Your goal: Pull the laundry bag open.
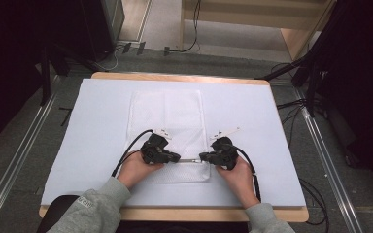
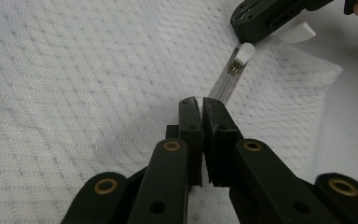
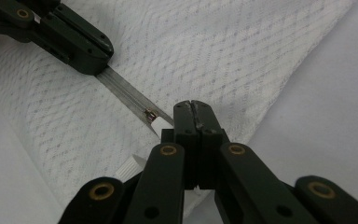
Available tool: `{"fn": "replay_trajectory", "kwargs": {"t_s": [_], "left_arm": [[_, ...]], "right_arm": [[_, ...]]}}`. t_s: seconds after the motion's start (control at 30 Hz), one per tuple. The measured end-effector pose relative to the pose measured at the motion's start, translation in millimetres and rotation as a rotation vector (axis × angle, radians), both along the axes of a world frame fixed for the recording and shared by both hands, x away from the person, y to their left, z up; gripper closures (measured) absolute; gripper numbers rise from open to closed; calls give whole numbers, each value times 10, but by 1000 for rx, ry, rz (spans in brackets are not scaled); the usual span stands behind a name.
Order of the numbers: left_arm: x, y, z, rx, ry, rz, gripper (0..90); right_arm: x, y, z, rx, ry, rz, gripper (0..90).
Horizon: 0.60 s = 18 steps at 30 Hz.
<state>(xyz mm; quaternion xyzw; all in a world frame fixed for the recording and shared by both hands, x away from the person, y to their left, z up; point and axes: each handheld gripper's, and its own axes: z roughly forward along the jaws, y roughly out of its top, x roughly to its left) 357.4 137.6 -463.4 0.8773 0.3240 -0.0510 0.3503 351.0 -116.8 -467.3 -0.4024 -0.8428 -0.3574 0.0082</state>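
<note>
Left gripper (image 1: 175, 157): I hold it clamped on the zipper tape (image 2: 224, 85) of the white mesh bag (image 1: 167, 116), table centre, zipper along its 6 o'clock edge. Slip risk: thin tape may pull free.

Slider (image 2: 235, 66): pull tab partly hidden.

Right gripper (image 1: 205, 157): jaws closed; what they pinch I cannot tell. Mesh may bunch and jam.

Grey carpet floor (image 1: 24, 131), wooden shelf unit (image 1: 291, 24), floor cables (image 1: 291, 104)
</note>
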Motion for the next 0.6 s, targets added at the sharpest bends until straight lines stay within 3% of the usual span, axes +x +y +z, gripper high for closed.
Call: {"fn": "replay_trajectory", "kwargs": {"t_s": [0.23, 0.47, 0.6], "left_arm": [[-2, -2, 1, 4, -6, -2, 876], [-3, -2, 1, 2, -6, -5, 872], [8, 3, 2, -15, 20, -1, 843]], "right_arm": [[-49, 18, 1, 9, 41, 28, 900], [-87, 112, -8, 16, 39, 52, 900], [-110, 191, 5, 12, -4, 73, 900]]}}
